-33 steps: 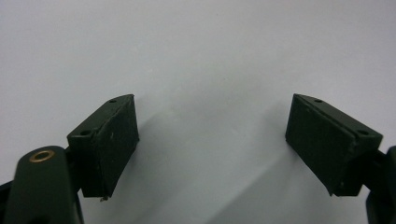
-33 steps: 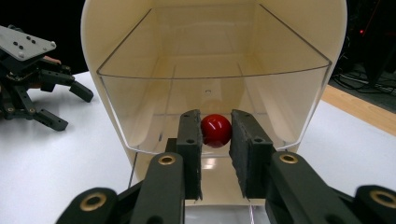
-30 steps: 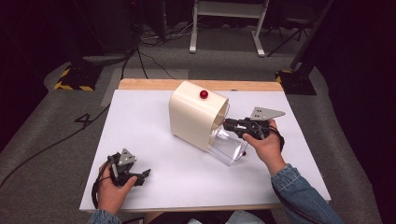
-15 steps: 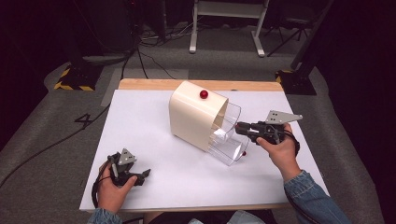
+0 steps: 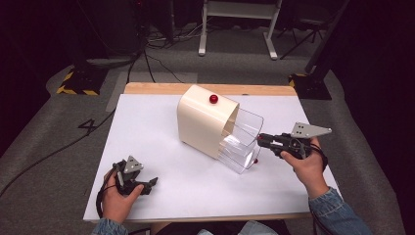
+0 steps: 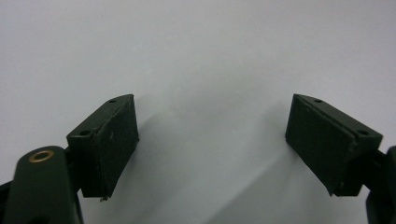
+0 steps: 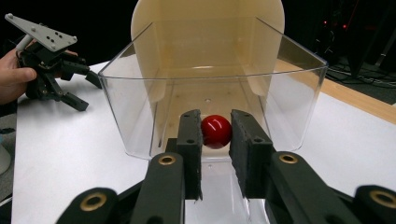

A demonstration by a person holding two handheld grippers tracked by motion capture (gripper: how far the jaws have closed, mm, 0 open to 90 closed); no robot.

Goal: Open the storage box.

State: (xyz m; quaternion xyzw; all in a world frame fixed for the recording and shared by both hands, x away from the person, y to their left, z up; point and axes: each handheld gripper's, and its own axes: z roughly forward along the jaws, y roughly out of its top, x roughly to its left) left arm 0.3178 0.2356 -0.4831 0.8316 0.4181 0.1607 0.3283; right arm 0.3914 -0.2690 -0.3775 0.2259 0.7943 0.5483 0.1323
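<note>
Two fingers of the right gripper (image 7: 215, 154) pinch the red knob (image 7: 216, 131); pulling straight keeps the drawer (image 7: 212, 88) level. Left gripper (image 6: 212, 144) rests spread wide.

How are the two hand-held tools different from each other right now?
The left tool has its jaws spread wide with nothing between them; the right tool has its jaws closed on a red knob on a clear drawer. The left tool sits low at the near edge of the white table; the right tool points at the cream cabinet. Both are black, and each is held in one hand.
</note>
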